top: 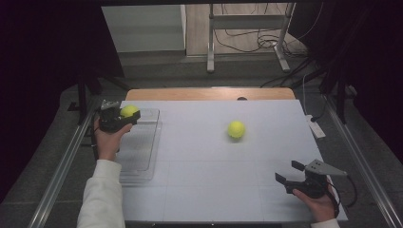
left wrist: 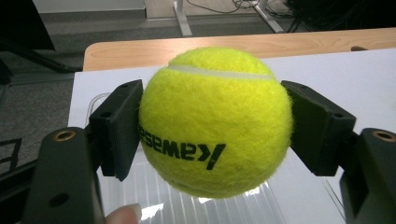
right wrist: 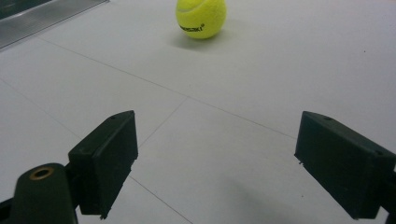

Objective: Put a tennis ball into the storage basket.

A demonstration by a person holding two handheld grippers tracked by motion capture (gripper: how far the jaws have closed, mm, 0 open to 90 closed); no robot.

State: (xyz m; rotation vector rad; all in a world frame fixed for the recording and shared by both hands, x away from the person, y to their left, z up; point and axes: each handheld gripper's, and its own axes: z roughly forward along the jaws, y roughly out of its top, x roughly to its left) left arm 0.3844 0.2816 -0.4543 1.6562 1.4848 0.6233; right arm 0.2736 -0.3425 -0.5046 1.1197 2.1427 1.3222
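Fuzzy yellow tennis ball (left wrist: 215, 121), black lettering, clamped in left tongs (top: 116, 118)

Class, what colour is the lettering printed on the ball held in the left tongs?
Black, on the yellow-green ball; clearest in the left gripper view.

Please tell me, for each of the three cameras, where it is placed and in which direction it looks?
High view: above the person's side, looking forward and down on the white table; both forearms, left gripper and right gripper show.
Left gripper view: rides the left gripper, looking along its jaws, shut on a held tennis ball above the clear tray; a fingertip shows.
Right gripper view: rides the right gripper, jaws apart, facing the loose tennis ball.
Shared: the high and right gripper views both show the loose ball.
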